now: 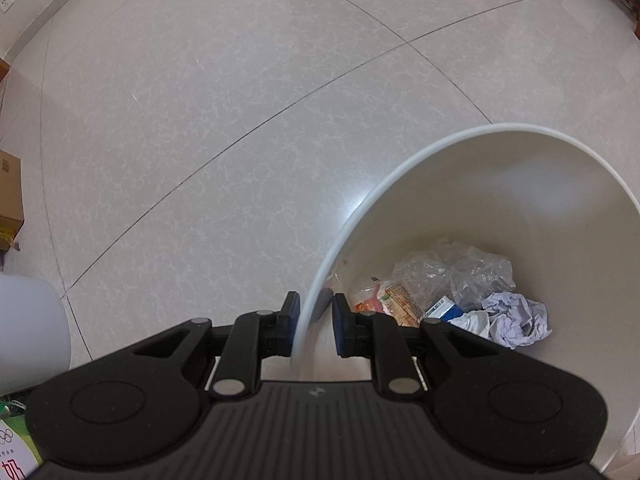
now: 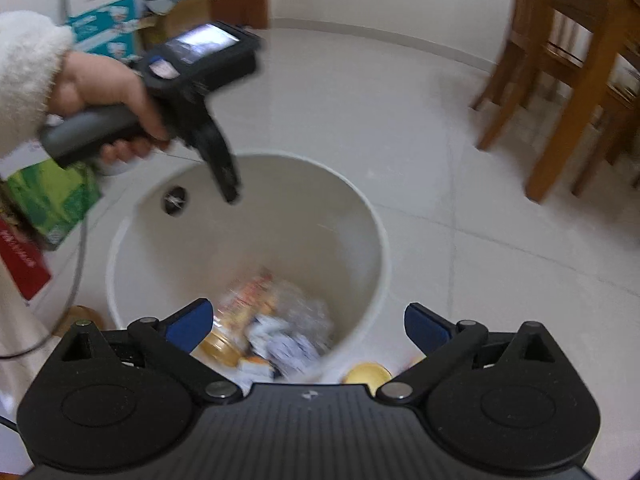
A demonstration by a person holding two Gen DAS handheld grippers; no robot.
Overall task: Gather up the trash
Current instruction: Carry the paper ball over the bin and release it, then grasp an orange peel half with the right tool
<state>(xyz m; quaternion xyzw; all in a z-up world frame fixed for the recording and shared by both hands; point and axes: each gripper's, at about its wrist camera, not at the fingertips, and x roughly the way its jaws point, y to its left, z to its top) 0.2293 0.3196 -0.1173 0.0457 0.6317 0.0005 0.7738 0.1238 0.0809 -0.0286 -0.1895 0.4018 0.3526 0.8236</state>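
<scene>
Two grippers work at one white trash bin (image 2: 248, 240), one to hold it and one to feed it.
Left gripper (image 1: 316, 322) is clenched on the bin's rim, likely to keep it steady; right gripper (image 2: 308, 326) hangs over the bin's mouth, jaws released and empty. Crumpled paper (image 1: 516, 320), a plastic bag (image 1: 460, 272) and wrappers lie on the bin's bottom.

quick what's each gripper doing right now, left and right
left gripper: closed on the rim of the white bin.
right gripper: wide open above the bin, nothing between its fingers.
</scene>
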